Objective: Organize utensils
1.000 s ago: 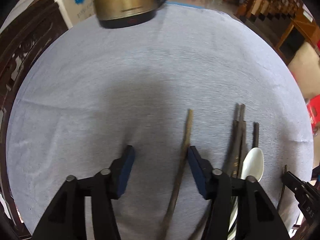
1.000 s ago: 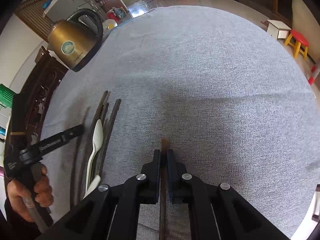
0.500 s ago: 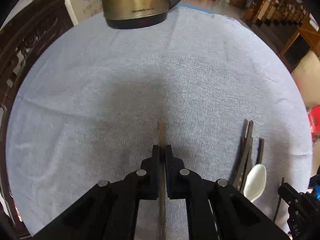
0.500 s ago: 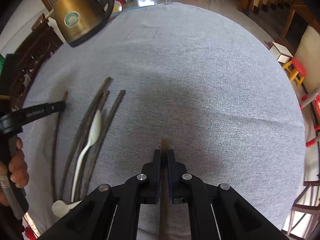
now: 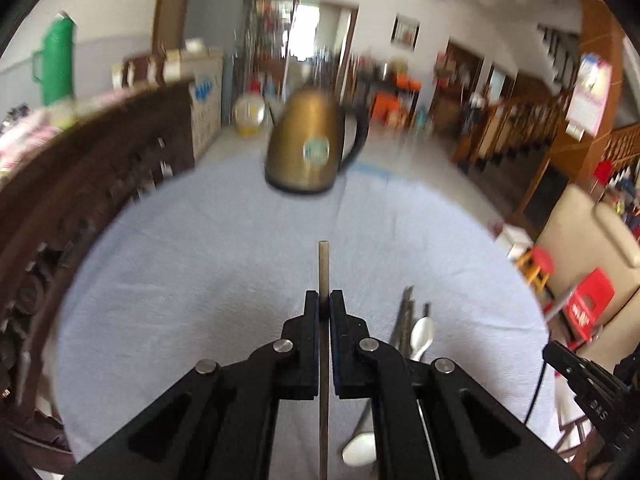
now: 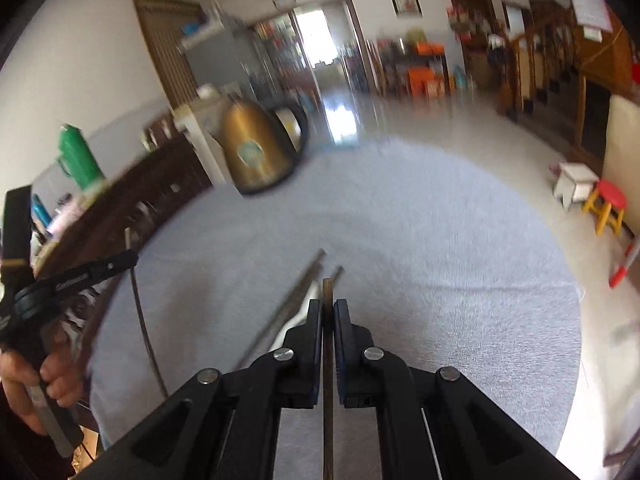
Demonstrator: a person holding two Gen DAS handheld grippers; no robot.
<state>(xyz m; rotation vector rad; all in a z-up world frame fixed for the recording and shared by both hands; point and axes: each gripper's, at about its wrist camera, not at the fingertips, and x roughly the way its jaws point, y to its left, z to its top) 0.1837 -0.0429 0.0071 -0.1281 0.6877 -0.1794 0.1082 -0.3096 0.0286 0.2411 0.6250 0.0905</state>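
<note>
Each hand carries one chopstick clear of the round table under its pale grey-blue cloth [image 5: 192, 280], so the step in hand looks like the carry between pick-up and set-down. The left gripper [image 5: 324, 300] has its jaws pinched on a thin brown wooden chopstick [image 5: 323, 268] that juts up the centre of its frame toward the brass-coloured electric kettle [image 5: 306, 148]. The right gripper [image 6: 328, 308] has its jaws likewise clamped on a darker wooden chopstick [image 6: 327, 290], which points up the middle of its view. The remaining dark chopsticks [image 5: 405, 320] and a white plastic spoon [image 5: 422, 332] lie together on the cloth at the lower right of the left view; blur makes their count uncertain. The next move probably calls for lowering both held sticks parallel beside that bundle, ends aligned, before letting go.
</note>
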